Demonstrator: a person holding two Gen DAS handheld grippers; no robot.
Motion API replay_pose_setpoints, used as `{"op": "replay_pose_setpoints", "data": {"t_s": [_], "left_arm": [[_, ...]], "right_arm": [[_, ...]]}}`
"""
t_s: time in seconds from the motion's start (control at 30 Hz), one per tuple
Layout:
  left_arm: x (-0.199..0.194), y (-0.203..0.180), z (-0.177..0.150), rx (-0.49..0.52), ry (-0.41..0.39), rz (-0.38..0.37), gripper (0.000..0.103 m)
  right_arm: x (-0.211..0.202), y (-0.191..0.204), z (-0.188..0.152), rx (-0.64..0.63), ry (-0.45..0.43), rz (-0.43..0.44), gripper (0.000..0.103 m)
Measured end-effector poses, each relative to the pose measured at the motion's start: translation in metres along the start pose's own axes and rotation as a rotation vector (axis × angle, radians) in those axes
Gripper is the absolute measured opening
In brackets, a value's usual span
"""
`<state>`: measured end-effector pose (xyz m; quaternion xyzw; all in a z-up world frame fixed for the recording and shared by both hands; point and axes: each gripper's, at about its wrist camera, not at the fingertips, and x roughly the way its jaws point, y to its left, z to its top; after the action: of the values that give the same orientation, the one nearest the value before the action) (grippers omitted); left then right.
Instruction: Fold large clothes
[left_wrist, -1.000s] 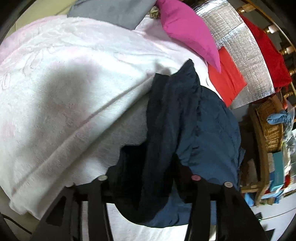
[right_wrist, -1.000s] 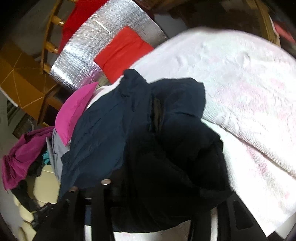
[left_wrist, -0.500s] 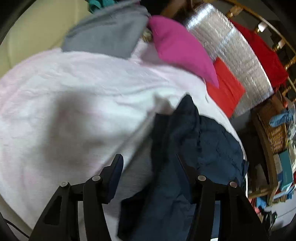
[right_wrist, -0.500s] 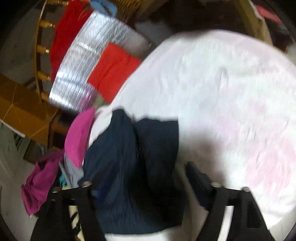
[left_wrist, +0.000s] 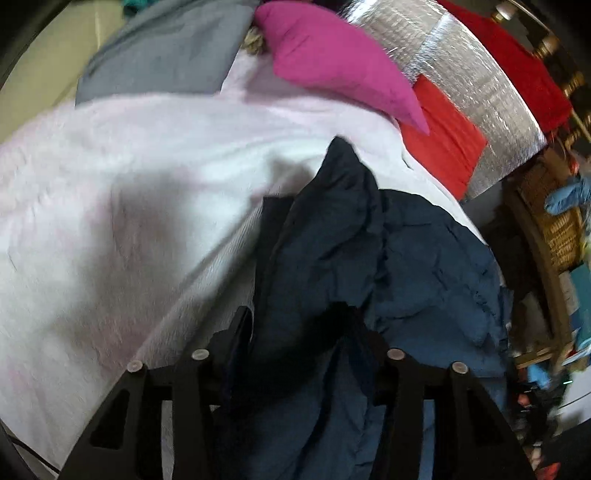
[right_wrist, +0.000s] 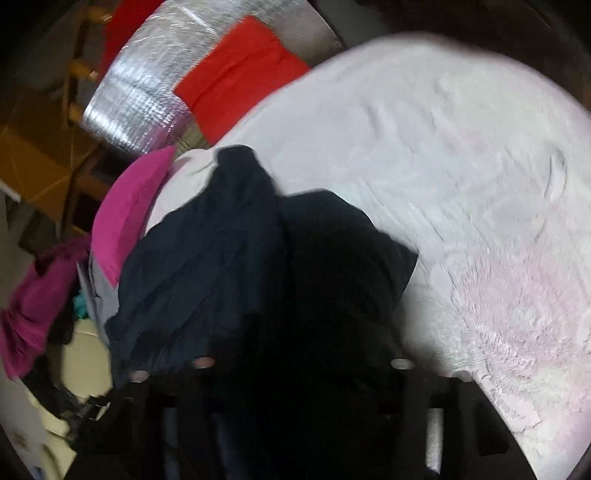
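Both my grippers, left gripper (left_wrist: 299, 332) and right gripper (right_wrist: 299, 354), seem clamped on the navy garment (left_wrist: 369, 258) bunched over the pink blanket (left_wrist: 129, 184); loose layers could slip unevenly.

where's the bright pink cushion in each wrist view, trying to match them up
Left wrist: the pink cushion lies at the top centre, beyond the navy garment, with the red cloth to its right.
Right wrist: the pink cushion sits at the middle left, just left of the navy garment.
Shared landmark: the silver foil mat under the red cloth.
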<state>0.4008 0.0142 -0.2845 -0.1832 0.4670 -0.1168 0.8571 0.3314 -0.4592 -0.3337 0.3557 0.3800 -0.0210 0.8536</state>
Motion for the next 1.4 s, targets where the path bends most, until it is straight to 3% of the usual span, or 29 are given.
{"op": "replay_pose_setpoints", "data": {"t_s": [0.1,0.17,0.27,0.37,0.47,0.57,0.63,0.77,0.97,1.2,1.4], "left_arm": [[0.013,-0.014,-0.004,0.093,0.004,0.124,0.054],[0.016,-0.019,-0.007,0.103,0.005,0.135,0.054],[0.008,-0.021,-0.006,0.11,-0.012,0.158,0.054],[-0.007,-0.031,-0.009,0.153,-0.08,0.215,0.054],[-0.025,-0.033,-0.015,0.197,-0.154,0.257,0.054],[-0.034,-0.04,-0.014,0.222,-0.215,0.285,0.056],[-0.037,-0.041,-0.015,0.226,-0.235,0.296,0.056],[-0.035,-0.048,-0.013,0.243,-0.268,0.337,0.056],[-0.032,-0.054,-0.008,0.263,-0.284,0.363,0.056],[-0.034,-0.056,-0.006,0.267,-0.318,0.393,0.056],[-0.032,-0.054,-0.002,0.272,-0.329,0.416,0.056]], "right_arm": [[-0.003,0.008,-0.004,-0.063,-0.046,-0.065,0.045],[0.017,-0.003,-0.008,-0.05,0.036,-0.126,0.051],[0.006,-0.006,-0.006,-0.012,0.031,-0.119,0.056],[-0.022,-0.006,-0.001,0.03,-0.05,-0.143,0.058],[-0.046,-0.004,0.005,0.047,-0.175,-0.161,0.068],[-0.056,0.012,0.017,0.001,-0.281,-0.176,0.068],[-0.055,0.03,0.021,-0.052,-0.311,-0.14,0.068],[-0.026,0.065,0.028,-0.12,-0.26,-0.065,0.061],[0.022,0.092,0.034,-0.155,-0.167,-0.034,0.061],[0.095,0.092,0.044,-0.112,-0.016,-0.126,0.062],[0.111,0.098,0.05,-0.139,-0.01,-0.198,0.065]]}}
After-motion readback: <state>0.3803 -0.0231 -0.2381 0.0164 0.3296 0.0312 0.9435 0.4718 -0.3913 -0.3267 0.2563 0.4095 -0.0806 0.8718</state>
